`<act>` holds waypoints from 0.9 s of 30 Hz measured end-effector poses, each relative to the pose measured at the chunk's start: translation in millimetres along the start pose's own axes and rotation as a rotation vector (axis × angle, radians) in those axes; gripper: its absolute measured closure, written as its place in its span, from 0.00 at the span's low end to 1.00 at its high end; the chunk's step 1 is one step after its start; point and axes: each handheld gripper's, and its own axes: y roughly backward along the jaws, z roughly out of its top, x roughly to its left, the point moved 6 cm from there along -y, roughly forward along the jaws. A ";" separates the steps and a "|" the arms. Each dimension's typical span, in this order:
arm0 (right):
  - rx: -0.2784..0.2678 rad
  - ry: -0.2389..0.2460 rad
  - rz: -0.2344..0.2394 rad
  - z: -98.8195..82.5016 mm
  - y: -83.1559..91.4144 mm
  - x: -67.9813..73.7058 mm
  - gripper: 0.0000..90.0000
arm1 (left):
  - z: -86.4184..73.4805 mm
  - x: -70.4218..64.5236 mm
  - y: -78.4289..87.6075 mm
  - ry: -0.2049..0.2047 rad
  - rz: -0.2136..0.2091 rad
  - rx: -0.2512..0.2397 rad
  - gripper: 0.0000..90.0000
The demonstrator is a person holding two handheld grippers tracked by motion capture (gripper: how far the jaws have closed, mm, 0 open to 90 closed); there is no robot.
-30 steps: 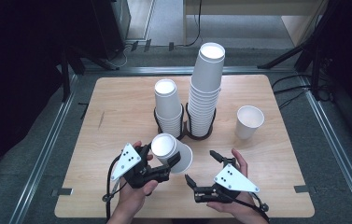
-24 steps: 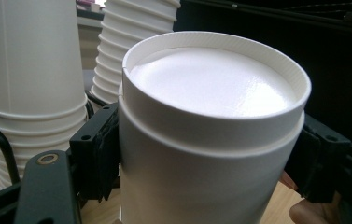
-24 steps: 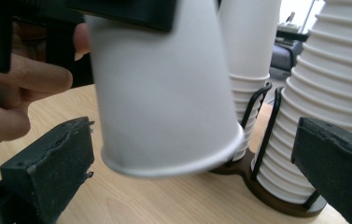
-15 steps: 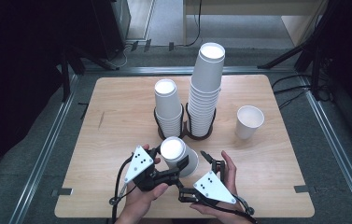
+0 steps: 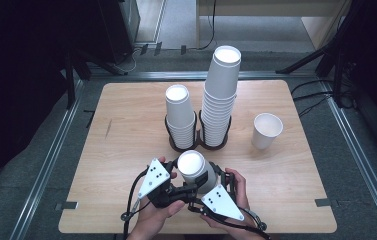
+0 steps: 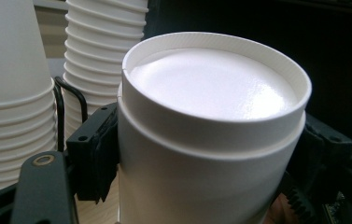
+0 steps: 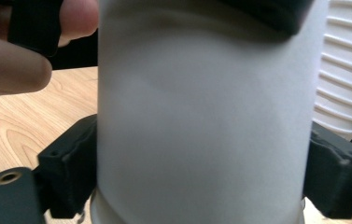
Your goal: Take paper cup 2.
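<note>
Both grippers, left gripper (image 5: pixel 188 189) and right gripper (image 5: pixel 201 192), clamp smooth, nested white paper cups (image 5: pixel 196 170), upside down; the right's jaws just closed.

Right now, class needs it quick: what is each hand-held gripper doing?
Left hand-held gripper: closed on the nested white cups; jaws just eased slightly.
Right hand-held gripper: jaws just closed onto the same cups' lower part.
</note>
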 end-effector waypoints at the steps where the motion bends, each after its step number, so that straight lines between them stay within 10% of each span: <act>1: -0.002 -0.002 0.003 -0.1 0.5 0.5 0.15 | 0.0 0.0 0.0 0.000 0.000 0.000 0.22; 11: 0.009 0.084 -0.024 -0.1 3.4 -12.6 0.18 | 2.1 2.9 1.3 0.027 -0.038 0.059 0.02; 27: 0.091 0.533 -0.145 -10.1 8.2 -38.7 0.18 | -3.3 4.2 -2.8 0.023 -0.072 0.161 0.02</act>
